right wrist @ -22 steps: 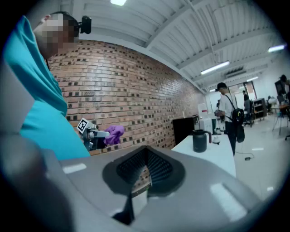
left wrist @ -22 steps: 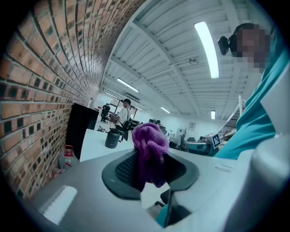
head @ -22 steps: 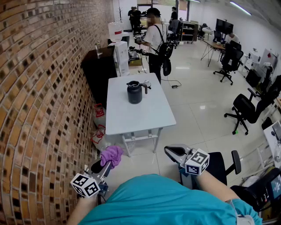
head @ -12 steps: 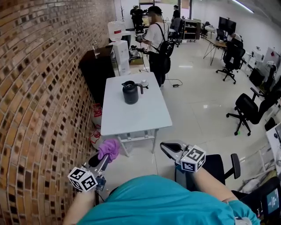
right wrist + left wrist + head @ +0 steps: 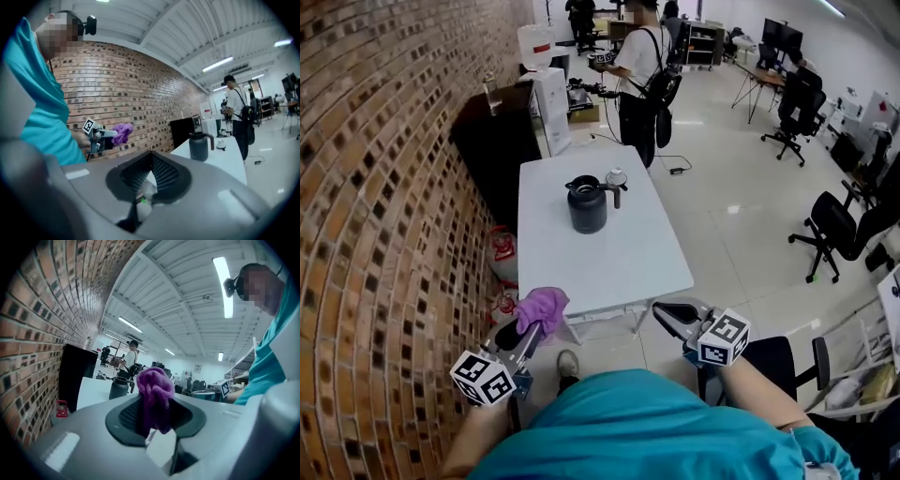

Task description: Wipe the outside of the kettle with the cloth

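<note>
Two hand-held grippers are recorded, both held short of the near edge of a white table (image 5: 628, 272). Left gripper (image 5: 528, 326): jaws clamped on a purple cloth (image 5: 542, 307), which is bunched and knitted in texture, with a wad standing above the pads and a fold hanging between them. Right gripper (image 5: 668, 317): jaws drawn together, nothing held between the ribbed pads. Black-and-white square patterns are carried on the left marker cube (image 5: 483, 379) and the right marker cube (image 5: 723, 338). One kettle (image 5: 587, 204) is stood upright on the far half of the table, nearer the left edge, well apart from both grippers. It is dark grey and cylindrical, with a dark rim, a spout at the upper left and a handle turned to the right. One small round pale item (image 5: 616, 176) is placed just beside the handle. One water bottle (image 5: 534, 45) beyond the far left corner bears a red label, its print too small to be read. One brick wall (image 5: 384, 187) is noted along the left.
</note>
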A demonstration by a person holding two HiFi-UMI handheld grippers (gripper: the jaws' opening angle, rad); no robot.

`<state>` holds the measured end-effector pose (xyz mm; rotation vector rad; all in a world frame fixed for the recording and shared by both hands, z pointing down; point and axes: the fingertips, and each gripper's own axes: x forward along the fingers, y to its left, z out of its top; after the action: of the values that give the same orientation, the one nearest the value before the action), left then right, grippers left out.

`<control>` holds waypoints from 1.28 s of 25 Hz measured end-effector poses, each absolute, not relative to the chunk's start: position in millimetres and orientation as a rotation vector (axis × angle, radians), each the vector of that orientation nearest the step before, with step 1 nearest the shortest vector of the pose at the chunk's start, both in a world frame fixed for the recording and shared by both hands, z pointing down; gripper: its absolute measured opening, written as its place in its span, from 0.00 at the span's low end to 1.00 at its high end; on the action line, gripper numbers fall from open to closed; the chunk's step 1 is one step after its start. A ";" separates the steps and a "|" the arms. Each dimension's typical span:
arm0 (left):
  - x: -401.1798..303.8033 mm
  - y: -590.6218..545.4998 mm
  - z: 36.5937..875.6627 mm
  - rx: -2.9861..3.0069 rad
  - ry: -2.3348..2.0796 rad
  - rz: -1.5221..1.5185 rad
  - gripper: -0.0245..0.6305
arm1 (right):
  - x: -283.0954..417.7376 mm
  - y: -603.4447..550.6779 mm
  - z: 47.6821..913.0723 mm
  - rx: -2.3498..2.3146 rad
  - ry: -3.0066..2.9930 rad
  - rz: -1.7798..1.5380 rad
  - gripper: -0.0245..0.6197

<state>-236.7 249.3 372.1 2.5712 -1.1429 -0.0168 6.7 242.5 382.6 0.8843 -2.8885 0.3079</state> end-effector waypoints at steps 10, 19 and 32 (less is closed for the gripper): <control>-272.5 59.0 399.2 2.577 -0.916 0.153 0.22 | -40.1 82.7 371.2 1.069 -2.771 0.319 0.04; -198.7 -40.0 436.3 2.442 -0.922 0.199 0.22 | -15.9 1.1 392.9 0.908 -2.819 0.424 0.04; -156.5 -86.4 518.2 2.193 -0.917 0.341 0.22 | 2.1 -17.7 438.4 0.795 -2.769 0.596 0.04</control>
<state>-156.5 -86.4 518.2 2.1934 -0.9171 0.3412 2.1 -17.7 438.4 0.7952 -2.7694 0.5956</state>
